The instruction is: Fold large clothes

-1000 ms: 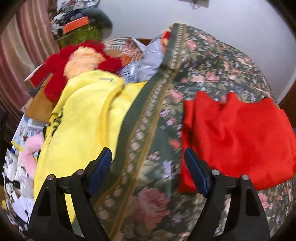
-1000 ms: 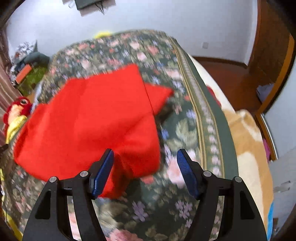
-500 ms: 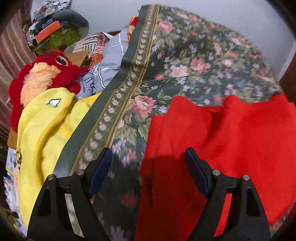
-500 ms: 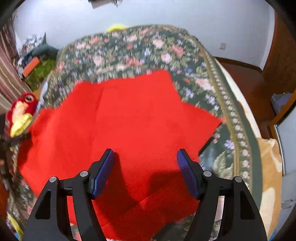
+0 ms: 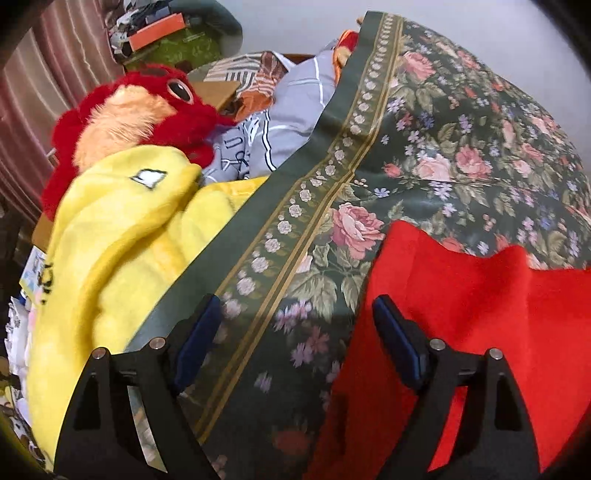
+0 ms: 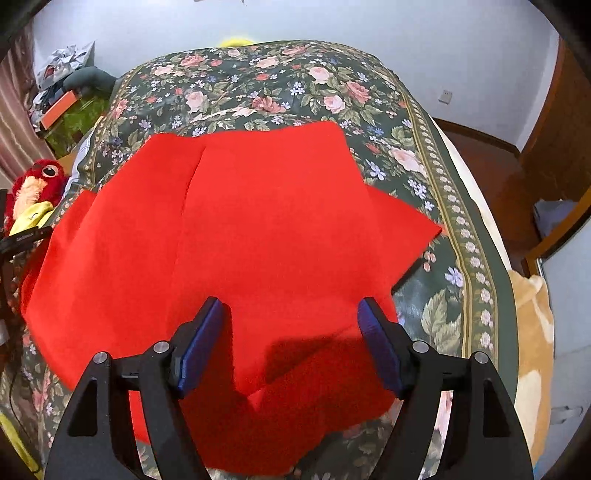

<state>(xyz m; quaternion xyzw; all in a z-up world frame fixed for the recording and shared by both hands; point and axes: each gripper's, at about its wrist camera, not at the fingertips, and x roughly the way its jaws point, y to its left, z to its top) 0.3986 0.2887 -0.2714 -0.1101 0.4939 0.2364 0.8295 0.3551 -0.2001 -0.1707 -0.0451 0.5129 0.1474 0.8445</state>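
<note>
Red cloth fills the nearest ground in both views: the garment point(image 6: 258, 229) lies spread on the bed point(image 6: 436, 295), partly folded, with a sleeve-like point sticking out toward the right border and a flap doubled over at the near edge. The right gripper point(image 6: 290, 347) hangs just above that near part with its jaws wide apart and nothing between them, probably placed there so it can drop on the loose flap or hem for the next fold. The left gripper point(image 5: 295, 343) is likewise spread and empty, poised over the bedspread's border just beside the garment's left edge point(image 5: 461, 314), which suggests that each hand is set to take one side of the cloth so it can be lifted evenly. Whether either gripper touches the fabric I cannot tell. Farther off to the left, a yellow blanket point(image 5: 122, 240) is heaped along the bed's edge, and a red plush bird point(image 5: 140, 107) rests against it; grey bedding point(image 5: 295, 107) lies behind. Beyond these stand a cluttered shelf point(image 5: 166, 33) and a striped curtain point(image 5: 48, 92), well apart from the work, with a pale wall point(image 6: 332, 22) at the back.
</note>
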